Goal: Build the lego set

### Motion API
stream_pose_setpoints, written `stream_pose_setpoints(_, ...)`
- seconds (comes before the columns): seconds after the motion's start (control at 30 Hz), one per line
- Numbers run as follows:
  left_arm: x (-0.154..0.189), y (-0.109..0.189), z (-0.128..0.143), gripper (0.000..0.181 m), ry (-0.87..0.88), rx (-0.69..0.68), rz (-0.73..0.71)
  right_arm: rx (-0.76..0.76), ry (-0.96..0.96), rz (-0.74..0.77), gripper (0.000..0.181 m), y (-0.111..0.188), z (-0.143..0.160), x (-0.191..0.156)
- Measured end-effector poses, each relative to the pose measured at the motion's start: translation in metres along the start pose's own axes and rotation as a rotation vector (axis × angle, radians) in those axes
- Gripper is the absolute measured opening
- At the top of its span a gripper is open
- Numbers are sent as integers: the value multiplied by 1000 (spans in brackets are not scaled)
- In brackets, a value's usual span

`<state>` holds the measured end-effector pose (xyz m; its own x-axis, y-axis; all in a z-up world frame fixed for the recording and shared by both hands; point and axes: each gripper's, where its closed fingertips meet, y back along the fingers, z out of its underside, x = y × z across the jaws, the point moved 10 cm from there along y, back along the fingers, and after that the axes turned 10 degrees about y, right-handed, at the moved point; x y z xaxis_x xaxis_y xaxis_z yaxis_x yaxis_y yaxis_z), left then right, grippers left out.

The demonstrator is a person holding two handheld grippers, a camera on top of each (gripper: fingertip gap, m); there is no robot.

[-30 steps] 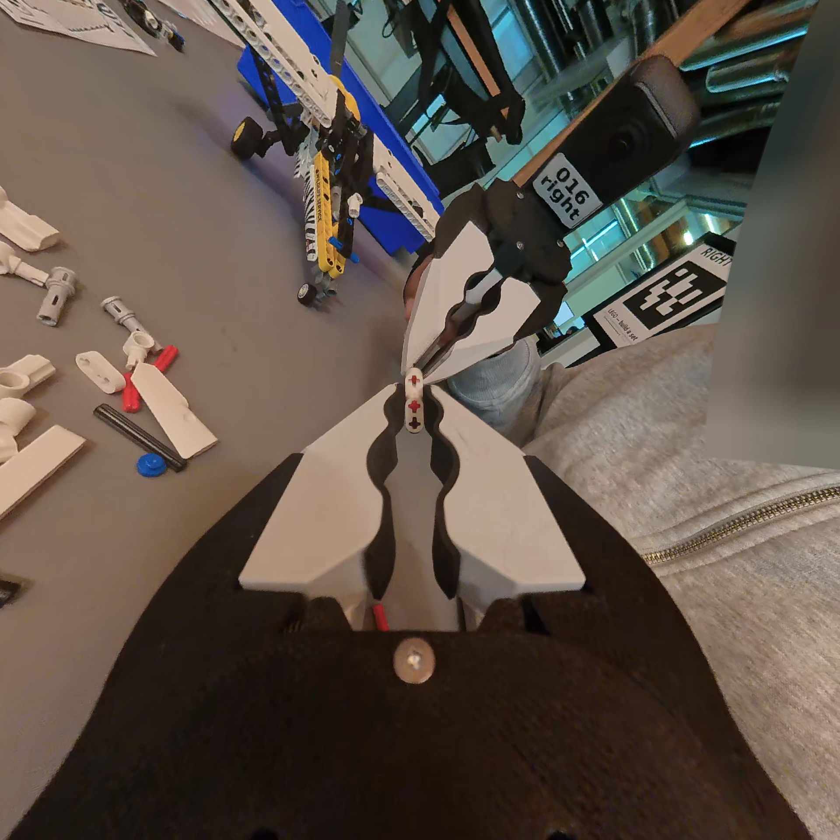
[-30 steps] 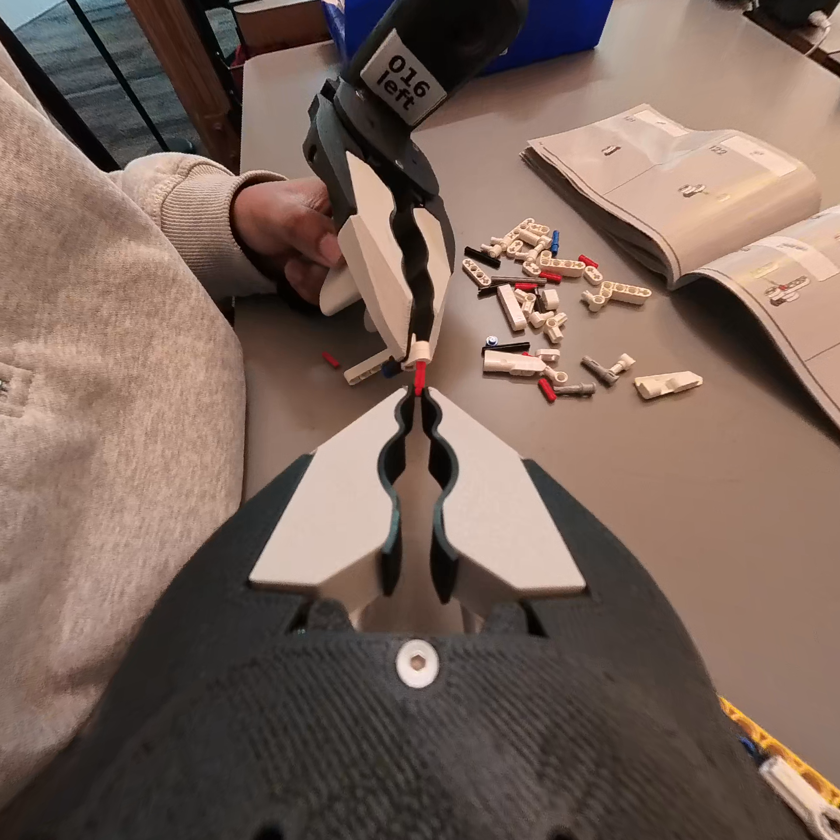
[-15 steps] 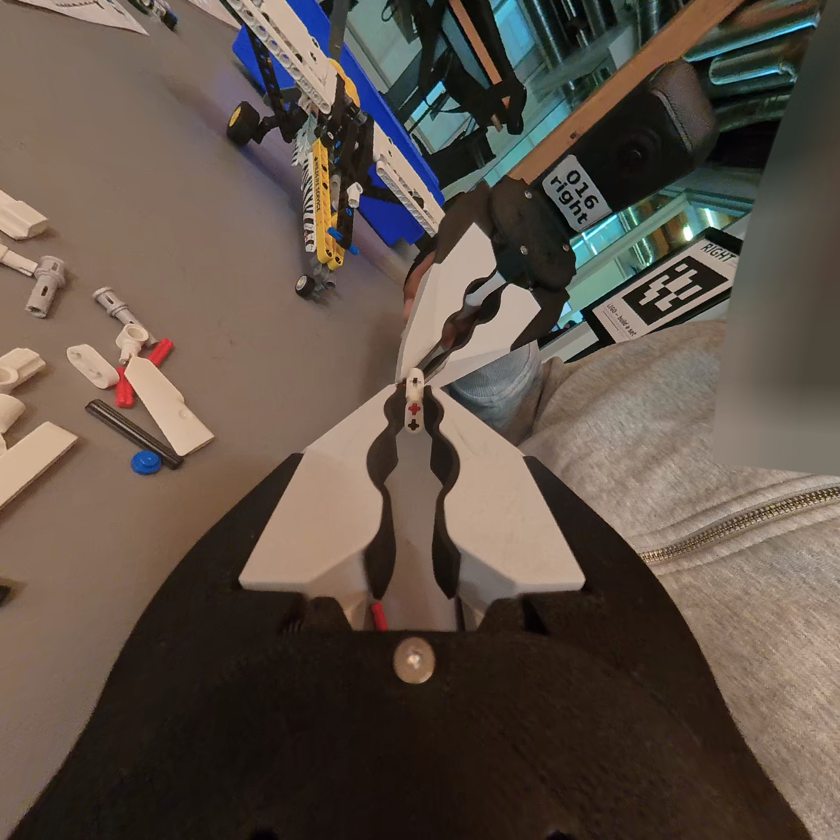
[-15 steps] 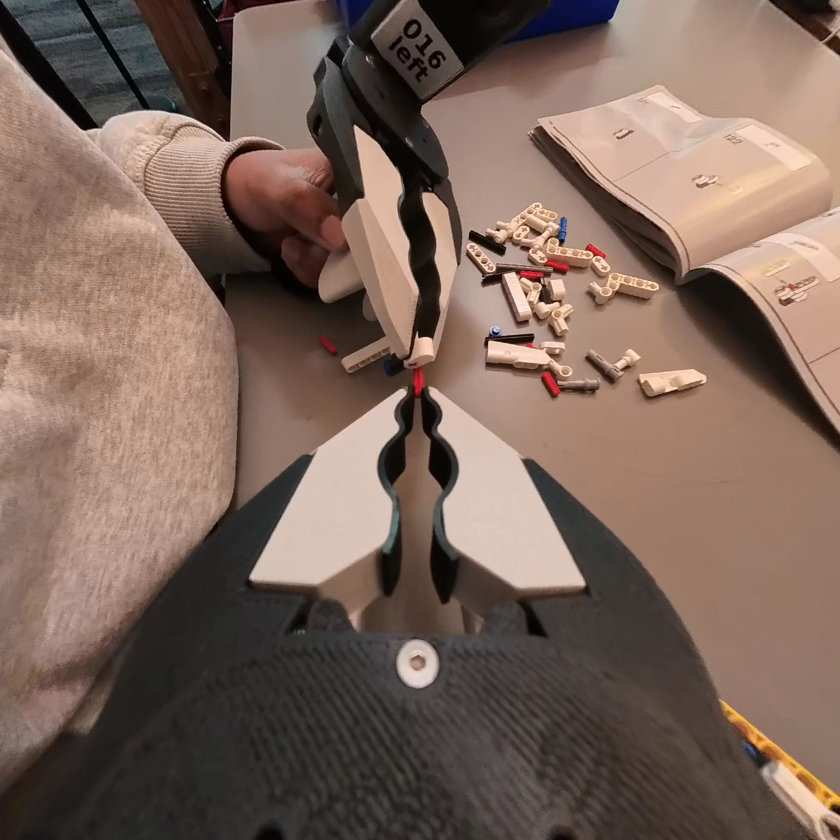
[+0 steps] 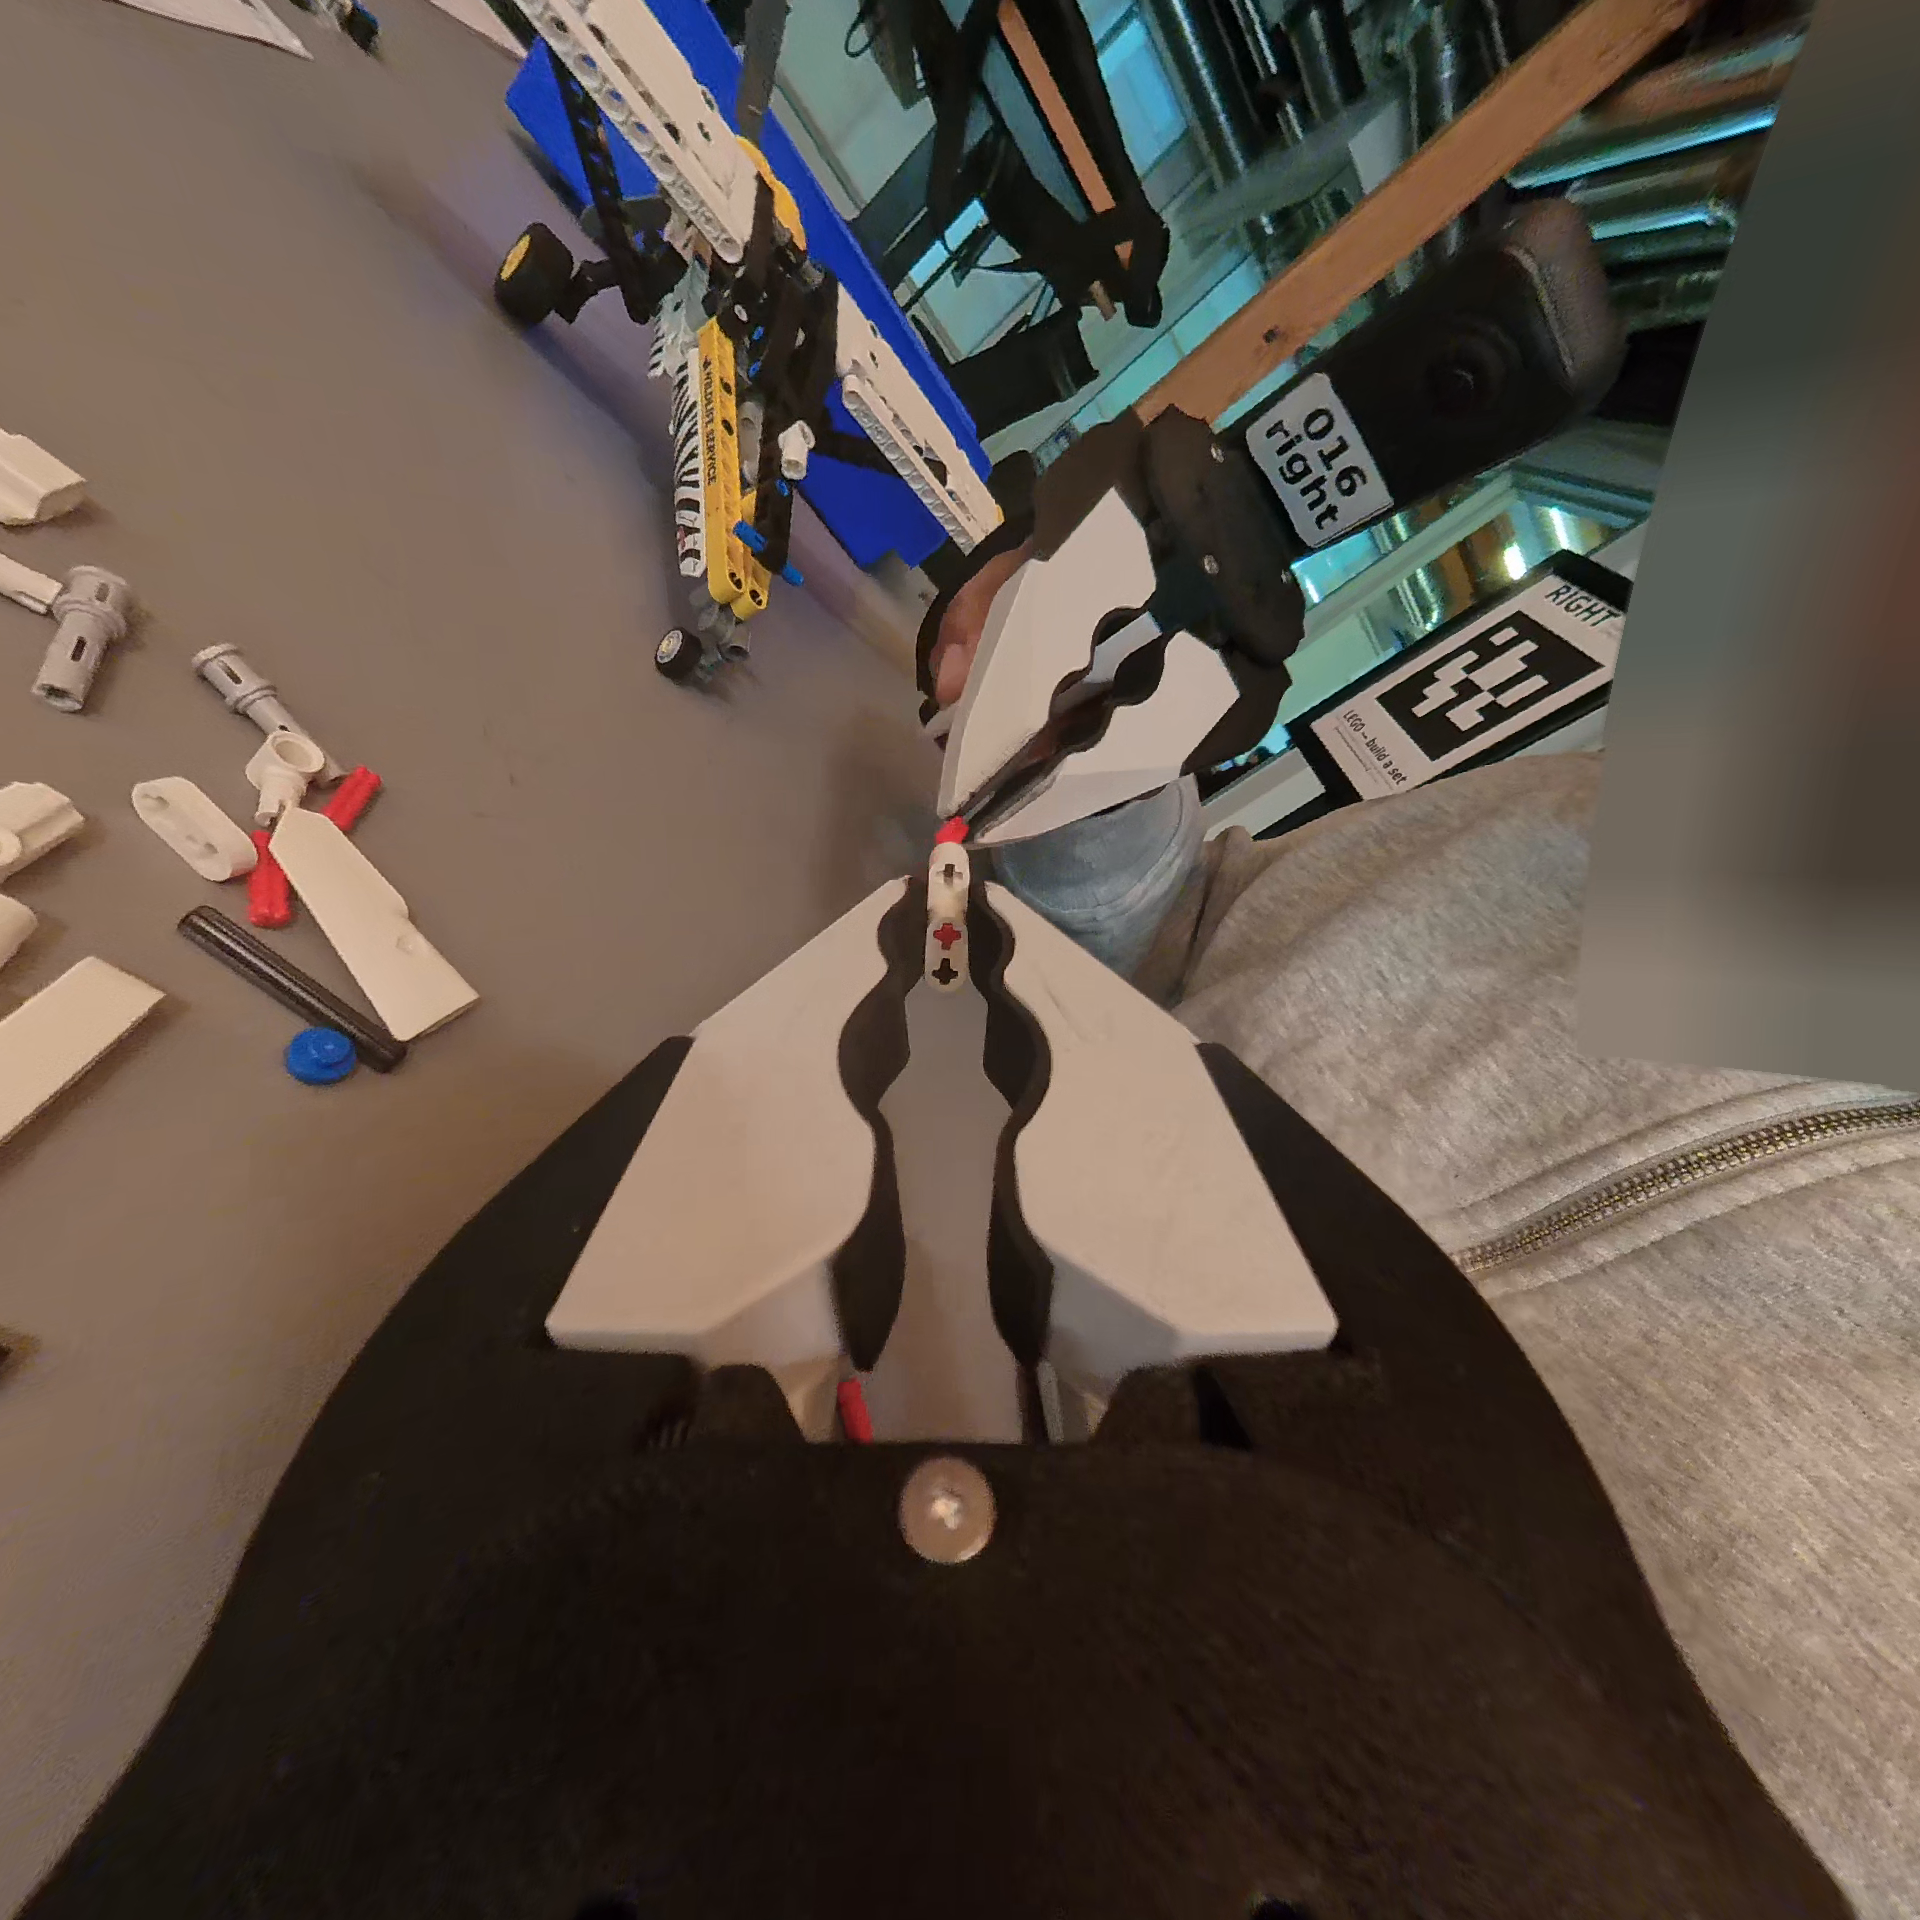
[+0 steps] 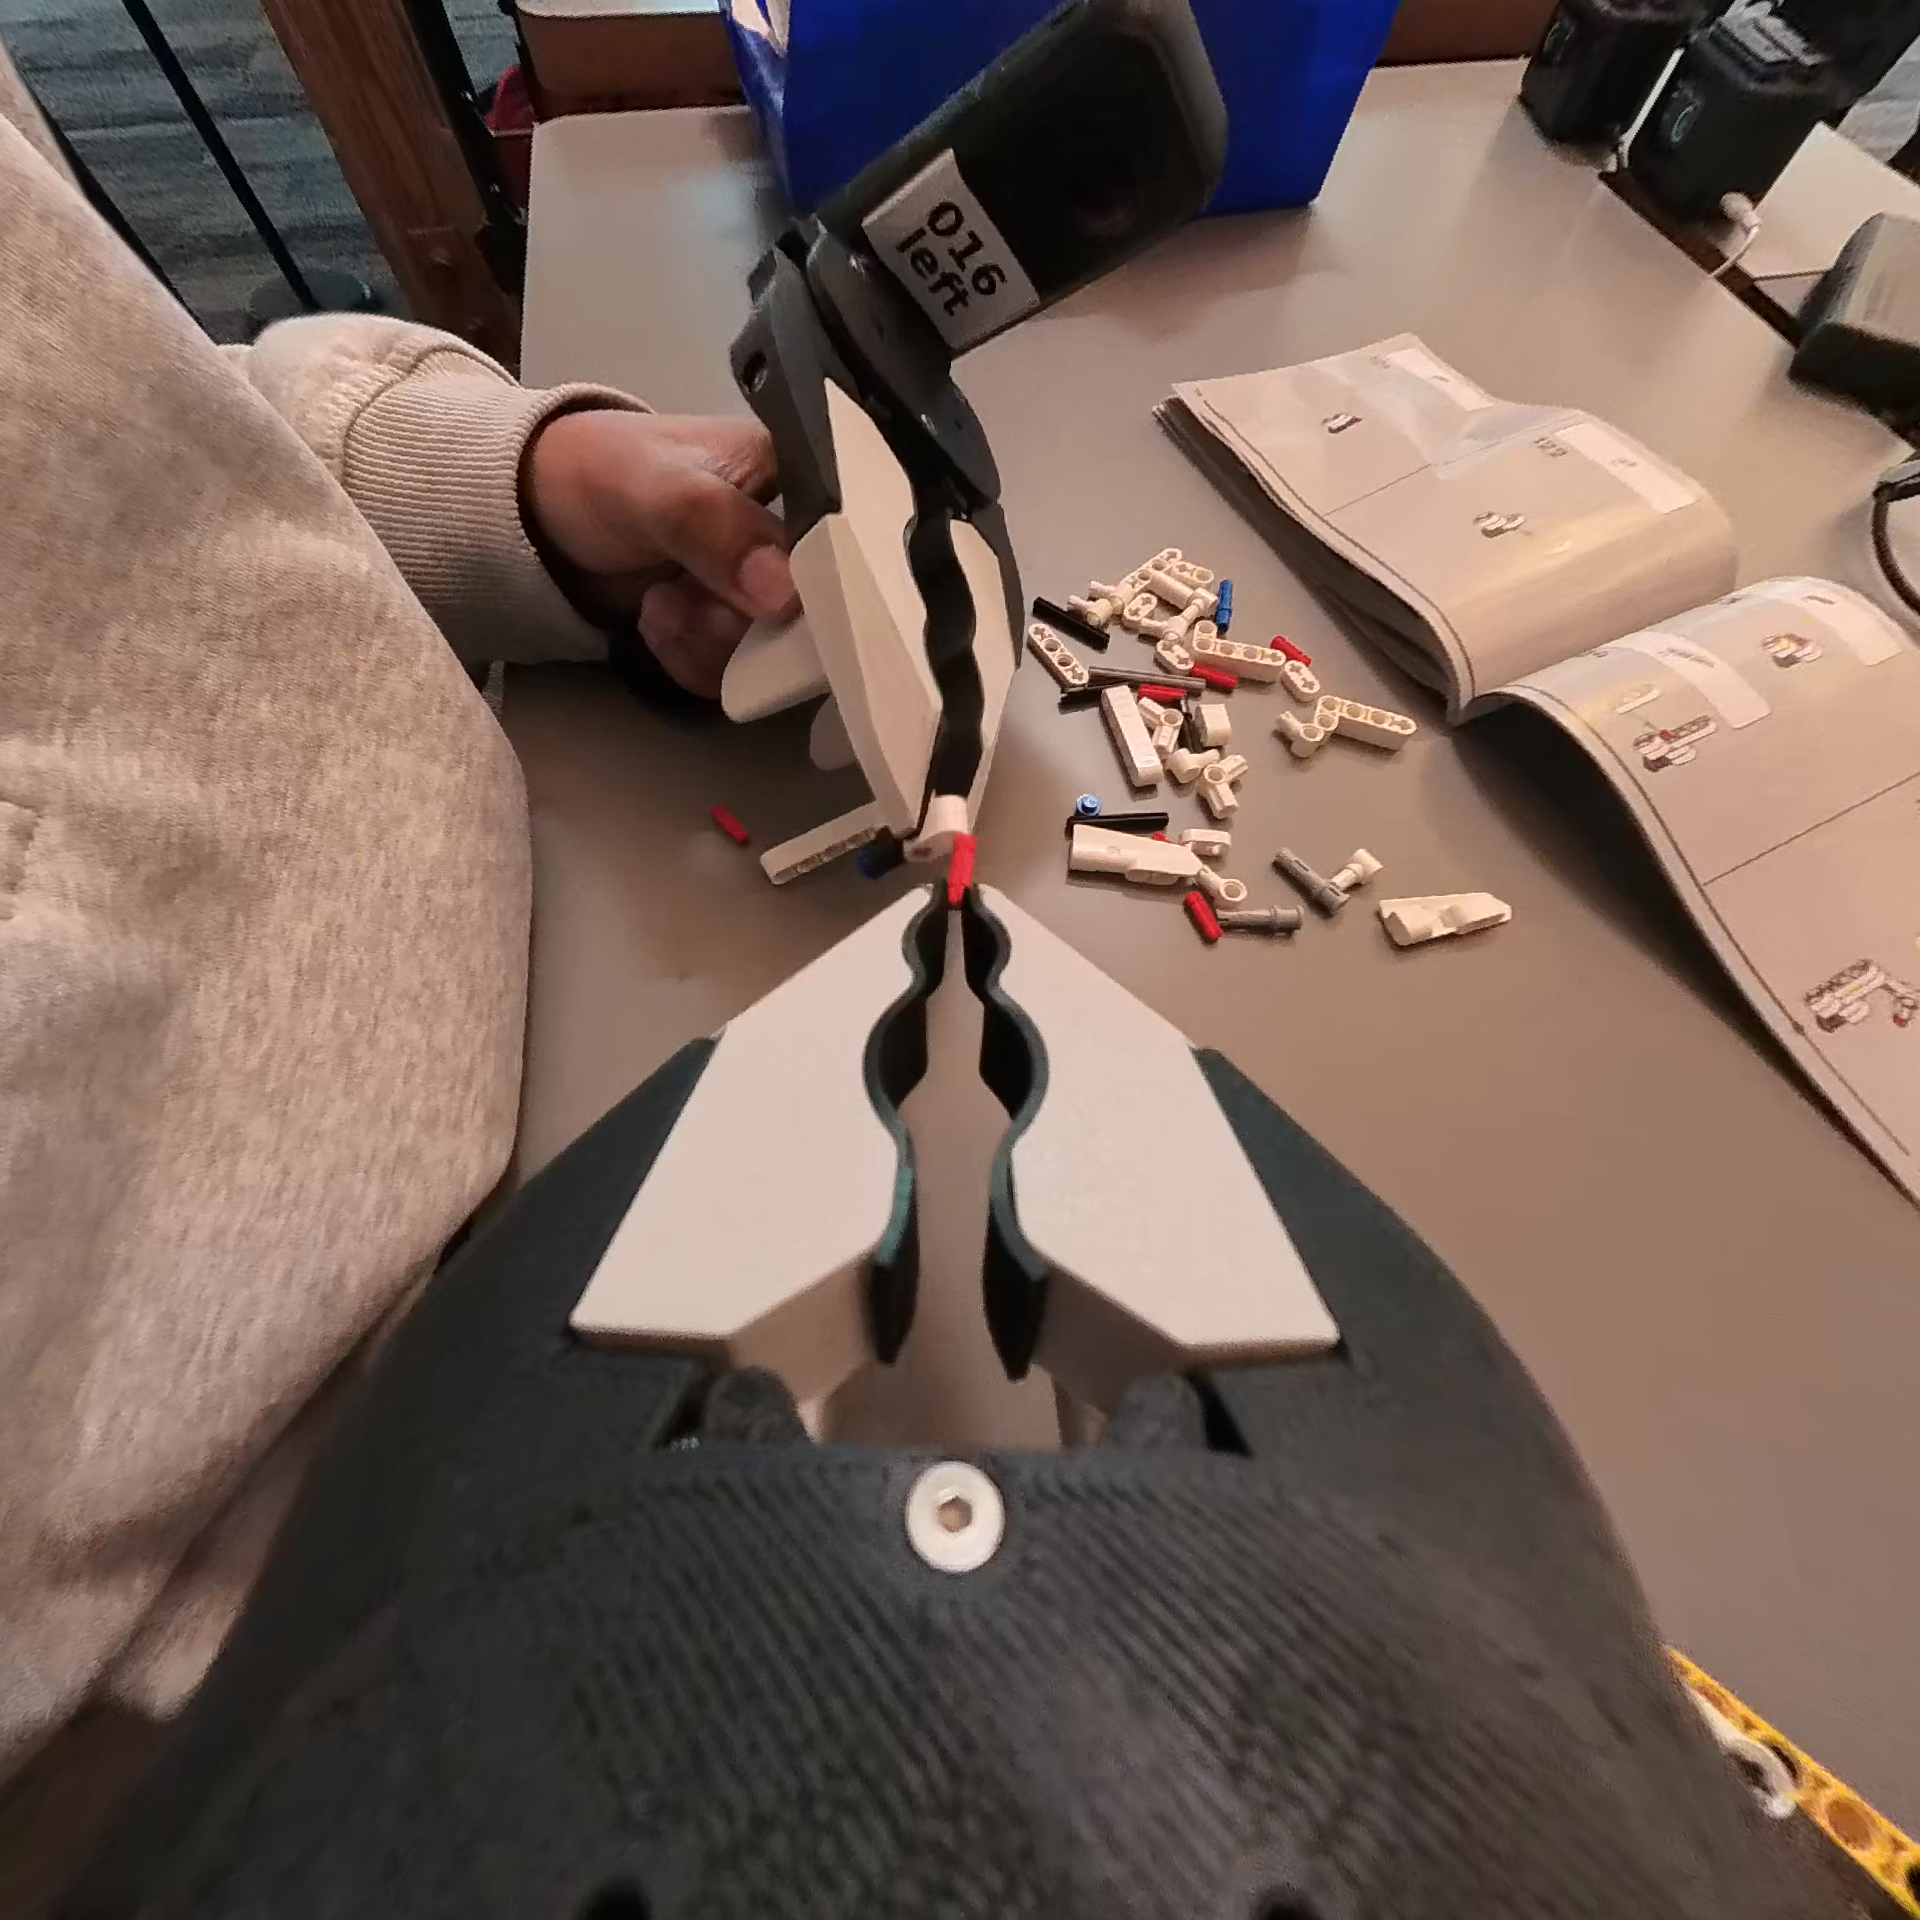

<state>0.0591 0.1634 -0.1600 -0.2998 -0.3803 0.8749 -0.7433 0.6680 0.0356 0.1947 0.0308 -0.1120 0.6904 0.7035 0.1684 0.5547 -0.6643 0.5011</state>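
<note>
My left gripper (image 5: 945, 914) is shut on a small white beam (image 5: 947, 925) with three cross holes; the middle hole holds a red axle end. My right gripper (image 6: 956, 899) is shut on a short red axle (image 6: 961, 864). The two grippers meet tip to tip above the grey table (image 6: 1455, 1091). In the left wrist view the red axle (image 5: 950, 830) sits at the beam's top end, just outside its top hole. In the right wrist view the white beam (image 6: 948, 816) shows at the left gripper's tips (image 6: 940, 821), with the axle's far end touching it.
Several loose white, red, grey and black pieces (image 6: 1174, 717) lie right of the grippers, an open instruction booklet (image 6: 1558, 582) beyond them. A half-built yellow, black and white model (image 5: 727, 416) stands before a blue bin (image 5: 862, 343). A person's grey sleeve (image 6: 260, 727) fills the left. The grippers are tip to tip, or close to it.
The red axle has drawn back a little from the beam's top hole and now shows between the two grippers' tips. Both grippers stay shut and have shifted only slightly.
</note>
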Motion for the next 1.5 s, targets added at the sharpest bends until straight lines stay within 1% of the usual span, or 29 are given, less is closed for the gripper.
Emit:
stream_pose_setpoints(0.13, 0, 3, -1, 4, 21, 21, 42, 6, 7, -8, 1, -1, 0, -1)
stream_pose_setpoints(0.53, 0, 1, 0, 4, 27, -7, 58, 14, 45, -13, 1, -1, -2, -4)
stream_pose_setpoints(0.67, 0, 0, 1, 4, 41, -42, 87, 30, 79, -48, 1, 2, -2, -4)
stream_pose_setpoints(0.8, 0, -3, 2, 4, 45, -83, 76, 3, 111, -97, 1, 3, -1, -4)
stream_pose_setpoints(1.03, -1, -5, 3, 4, 57, -105, 70, -20, 145, -129, 1, 2, -2, -2)
stream_pose_setpoints(1.17, -2, -4, 2, 4, 59, -101, 65, -14, 123, -129, 1, 1, -1, -1)
stream_pose_setpoints(1.5, -1, -2, 1, 4, 53, -73, 89, 27, -27, -130, 1, 1, -2, 1)
